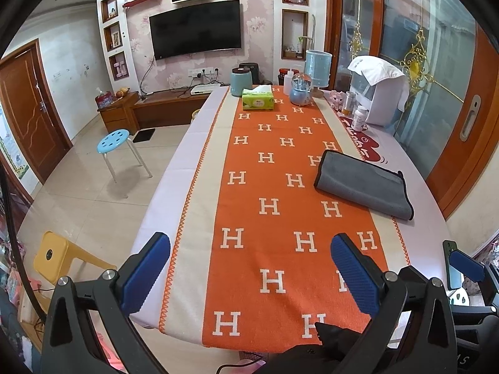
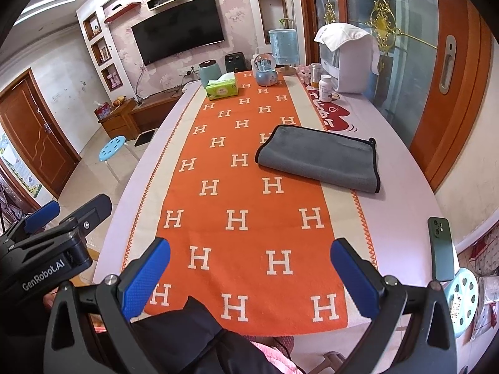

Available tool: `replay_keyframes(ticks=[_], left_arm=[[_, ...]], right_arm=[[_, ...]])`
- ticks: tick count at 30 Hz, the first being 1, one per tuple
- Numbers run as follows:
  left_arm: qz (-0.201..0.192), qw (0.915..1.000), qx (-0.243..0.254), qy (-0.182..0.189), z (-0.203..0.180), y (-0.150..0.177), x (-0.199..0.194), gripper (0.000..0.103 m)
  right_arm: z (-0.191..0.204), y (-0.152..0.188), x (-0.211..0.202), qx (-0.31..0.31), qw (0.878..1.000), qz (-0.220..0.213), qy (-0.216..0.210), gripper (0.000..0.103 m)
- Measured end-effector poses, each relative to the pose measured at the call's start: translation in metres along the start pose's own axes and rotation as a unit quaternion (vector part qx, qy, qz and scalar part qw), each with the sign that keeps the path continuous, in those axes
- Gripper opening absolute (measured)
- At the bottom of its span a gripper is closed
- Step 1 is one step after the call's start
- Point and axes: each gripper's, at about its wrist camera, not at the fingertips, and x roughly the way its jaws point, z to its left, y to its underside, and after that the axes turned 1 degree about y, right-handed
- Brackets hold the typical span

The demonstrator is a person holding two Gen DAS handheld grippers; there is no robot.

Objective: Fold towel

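Left wrist view: long worktop [image 1: 174, 193] w/ pale cloth, overlaid by an orange runner patterned with white H letters [image 1: 274, 187]. Folded grey microfibre towel with black edging [image 1: 365, 184] lies on the runner's right side, partly over its cream border, well ahead of the fingers. Far end: green tissue box [image 1: 257, 99], teal lidded canister [image 1: 241, 81], glass snow globe on blue base [image 1: 301, 90]. Wall-mounted black TV [image 1: 196, 29] behind; round light-blue stool [image 1: 113, 141] on tiled floor at left. Left gripper [image 1: 249, 275] hovers above the near end of the runner, blue-padded fingers [image 1: 145, 272] spread wide, nothing between them.

Right wrist view: same worktop; towel [image 2: 321, 162] ahead-right, touching neither gripper. Dark green smartphone [image 2: 441, 249] stands near the worktop's right edge. Right gripper [image 2: 249, 275] held over the near end, fingers [image 2: 355, 274] wide apart, empty. Left gripper [image 2: 67, 212] visible at left edge, beside the worktop.
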Motion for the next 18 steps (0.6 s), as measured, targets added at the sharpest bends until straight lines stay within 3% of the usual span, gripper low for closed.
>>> replay_keyframes(ticks=[18], left_arm=[[0.013,0.9999,0.002,-0.005,-0.0054,0.0090,0.0050,0.102]], right_arm=[[-0.0104,0.0011,0.0094,0.005,1.000,0.015,-0.003,0.103]])
